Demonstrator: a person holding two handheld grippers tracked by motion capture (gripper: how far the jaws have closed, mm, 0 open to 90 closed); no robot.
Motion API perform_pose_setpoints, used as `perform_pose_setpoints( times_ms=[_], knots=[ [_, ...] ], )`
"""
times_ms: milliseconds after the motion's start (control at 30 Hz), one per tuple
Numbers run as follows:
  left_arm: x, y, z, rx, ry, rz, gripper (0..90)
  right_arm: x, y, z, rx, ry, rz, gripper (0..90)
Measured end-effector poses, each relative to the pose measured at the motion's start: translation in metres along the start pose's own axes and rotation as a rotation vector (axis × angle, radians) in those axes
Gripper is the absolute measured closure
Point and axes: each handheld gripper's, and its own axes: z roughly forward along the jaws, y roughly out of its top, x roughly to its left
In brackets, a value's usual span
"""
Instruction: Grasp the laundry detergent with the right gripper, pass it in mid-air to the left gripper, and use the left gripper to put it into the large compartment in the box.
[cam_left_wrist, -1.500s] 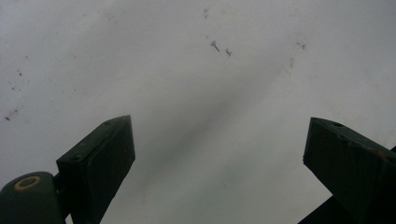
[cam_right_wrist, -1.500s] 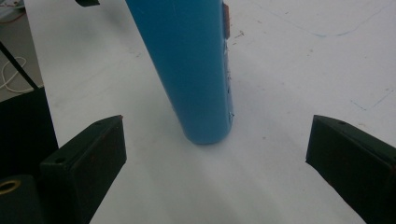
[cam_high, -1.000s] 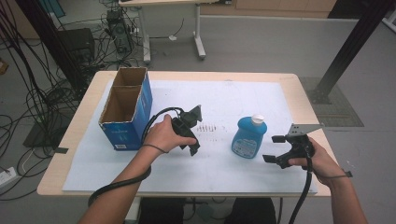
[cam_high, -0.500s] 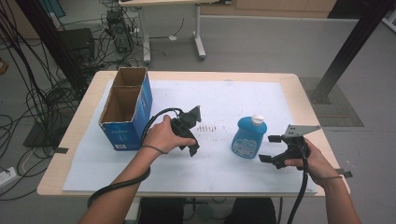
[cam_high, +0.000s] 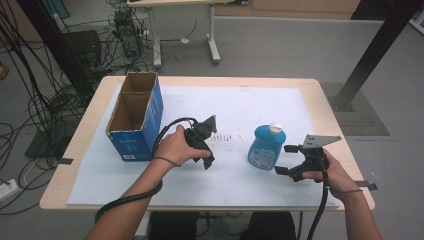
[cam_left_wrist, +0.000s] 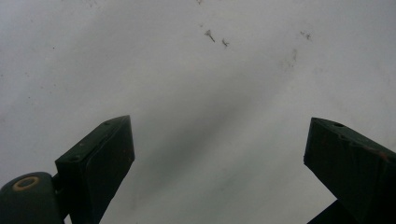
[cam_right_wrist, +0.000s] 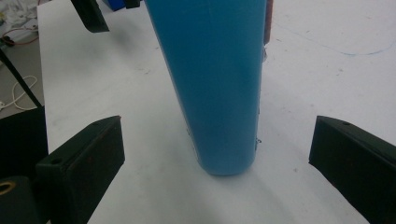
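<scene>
The bottle (cam_high: 266, 146) stands on the table (cam_high: 310, 97), well right of the box (cam_high: 135, 120).

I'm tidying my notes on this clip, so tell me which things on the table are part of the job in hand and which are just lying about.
In the job:
- blue bottle, standing upright
- right gripper, open, jaws pointed at the bottle
- left gripper, open, over bare white sheet

Just lying about:
- open cardboard box at the table's left
- white sheet covering the table
</scene>
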Motion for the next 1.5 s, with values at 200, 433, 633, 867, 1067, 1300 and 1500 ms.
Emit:
perform_pose_setpoints(
  times_ms=[200,433,633,867,1067,1300,1500],
  knots=[
    [0.001,0.000,0.001,0.004,0.000,-0.005,9.0,-0.002,-0.001,0.004,-0.013,0.012,-0.004,2.9],
    [0.002,0.000,-0.002,0.007,0.002,-0.005,8.9,-0.002,-0.003,0.009,-0.032,0.019,-0.009,2.7],
    [0.002,-0.002,-0.003,-0.001,0.001,-0.009,8.9,-0.002,-0.003,0.011,-0.036,0.020,-0.012,2.7],
    [0.000,-0.002,-0.003,-0.004,0.003,-0.012,8.9,-0.001,-0.004,0.012,-0.049,0.021,-0.012,2.7],
    [0.000,-0.001,-0.003,-0.006,-0.002,-0.008,8.7,-0.001,-0.007,0.014,-0.063,0.019,-0.012,2.6],
    [-0.001,0.000,-0.003,-0.005,-0.001,-0.009,8.7,-0.001,-0.009,0.017,-0.078,0.014,-0.009,2.6],
    [0.000,-0.001,-0.002,-0.008,-0.007,-0.017,8.8,0.000,-0.011,0.020,-0.087,0.010,-0.012,2.7]
  ],
)
